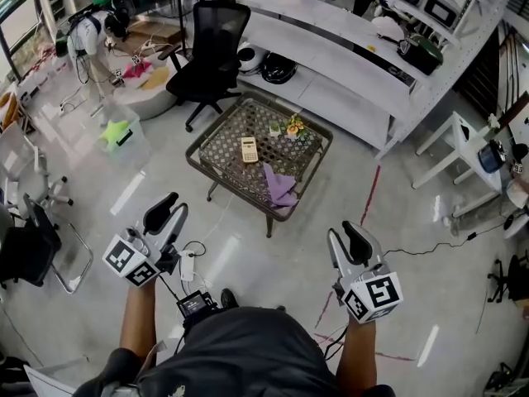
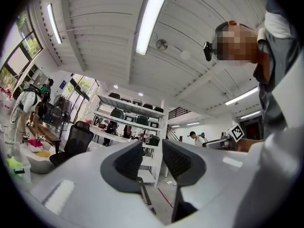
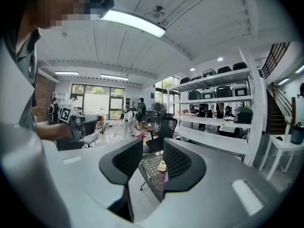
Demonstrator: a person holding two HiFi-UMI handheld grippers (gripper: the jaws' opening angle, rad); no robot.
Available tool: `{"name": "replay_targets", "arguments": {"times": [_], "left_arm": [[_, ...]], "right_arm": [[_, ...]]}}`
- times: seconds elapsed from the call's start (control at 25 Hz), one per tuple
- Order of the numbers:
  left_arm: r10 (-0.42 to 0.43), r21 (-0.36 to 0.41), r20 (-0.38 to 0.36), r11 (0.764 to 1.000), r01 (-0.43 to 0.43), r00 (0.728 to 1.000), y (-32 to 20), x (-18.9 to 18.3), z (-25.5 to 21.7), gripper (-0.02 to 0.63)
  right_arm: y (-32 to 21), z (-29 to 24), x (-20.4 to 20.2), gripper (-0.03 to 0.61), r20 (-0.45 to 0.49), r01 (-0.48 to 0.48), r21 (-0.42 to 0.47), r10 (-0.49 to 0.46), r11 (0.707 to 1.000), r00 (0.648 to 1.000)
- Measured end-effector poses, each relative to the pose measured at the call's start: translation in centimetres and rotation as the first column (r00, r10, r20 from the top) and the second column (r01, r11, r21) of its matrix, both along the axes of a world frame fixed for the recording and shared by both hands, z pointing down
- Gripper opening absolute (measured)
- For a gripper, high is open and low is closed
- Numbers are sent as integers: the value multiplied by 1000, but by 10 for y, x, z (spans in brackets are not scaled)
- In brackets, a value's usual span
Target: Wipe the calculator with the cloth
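Wiping not begun: both grippers empty, well short of the table.

The flat cream calculator (image 1: 249,149) lies untouched on the lattice-topped, dark-framed table (image 1: 216,131) at 12 o'clock from the person. The crumpled purple cloth (image 1: 279,186) sits at its 5 o'clock. The left gripper (image 1: 168,213) and right gripper (image 1: 345,240) hold their ribbed black fingers narrowly apart on nothing. Picking up the cloth and wiping are both left.

Grey shirt (image 1: 240,350); white, black-padded hand-held grippers (image 1: 168,208) (image 1: 350,236)
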State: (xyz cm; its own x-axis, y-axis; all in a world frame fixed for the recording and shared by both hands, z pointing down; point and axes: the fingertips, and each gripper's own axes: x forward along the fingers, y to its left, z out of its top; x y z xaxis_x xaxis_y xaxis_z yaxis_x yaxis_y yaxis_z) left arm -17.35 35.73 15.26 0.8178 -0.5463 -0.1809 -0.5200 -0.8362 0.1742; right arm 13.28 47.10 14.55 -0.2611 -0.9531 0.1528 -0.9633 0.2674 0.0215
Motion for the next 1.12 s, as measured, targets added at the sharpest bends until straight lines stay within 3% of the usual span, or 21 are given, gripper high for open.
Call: {"name": "replay_targets", "arguments": {"times": [0.36,0.68,1.12], "left_arm": [[52,4,-12,999,-52,999,-19,-17,5,143],[47,-16,-28,999,-47,998,-30,-24,7,143],[-64,-28,1,998,64,998,-43,-30,11,143]], "right_arm": [[-11,-6,-30,135,5,-21,17,21,1000,1000],[-28,-9,-36,141,-3,-14,-8,14,1000,1000],[-80,2,-20,141,29,94,-5,-94,996,995]]}}
